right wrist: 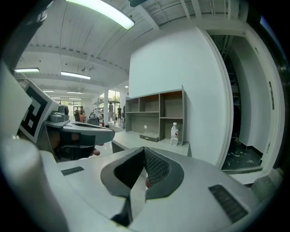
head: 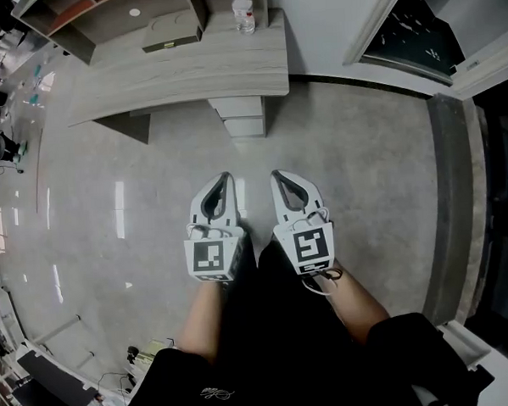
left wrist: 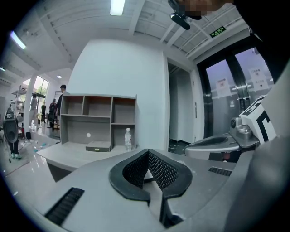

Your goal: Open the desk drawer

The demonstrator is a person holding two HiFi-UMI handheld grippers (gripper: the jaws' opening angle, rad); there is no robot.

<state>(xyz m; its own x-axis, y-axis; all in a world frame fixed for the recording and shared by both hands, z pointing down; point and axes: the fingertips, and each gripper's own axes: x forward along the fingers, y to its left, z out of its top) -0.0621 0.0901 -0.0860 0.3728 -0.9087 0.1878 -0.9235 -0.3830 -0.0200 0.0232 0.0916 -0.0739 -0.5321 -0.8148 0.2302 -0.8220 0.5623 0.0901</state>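
Note:
A pale wood-grain desk (head: 188, 74) stands ahead against the white wall. Its stack of drawers (head: 242, 119) sits under the right end, fronts closed. On the desktop are a shelf unit (left wrist: 97, 118) and a water bottle (head: 243, 10). My left gripper (head: 226, 177) and right gripper (head: 275, 175) hang side by side over the floor, well short of the desk. Both point toward it. Each is shut with nothing between its jaws, as the left gripper view (left wrist: 147, 152) and the right gripper view (right wrist: 144, 148) show. The bottle (right wrist: 174, 134) stands by the shelf's right side.
A dark doorway (head: 427, 27) lies to the right of the desk, with glass doors (left wrist: 235, 90) further right. A flat grey box (head: 171, 41) lies on the desktop. People stand far off at the left (left wrist: 58, 106). Cables and equipment (head: 51, 378) crowd the floor's lower left.

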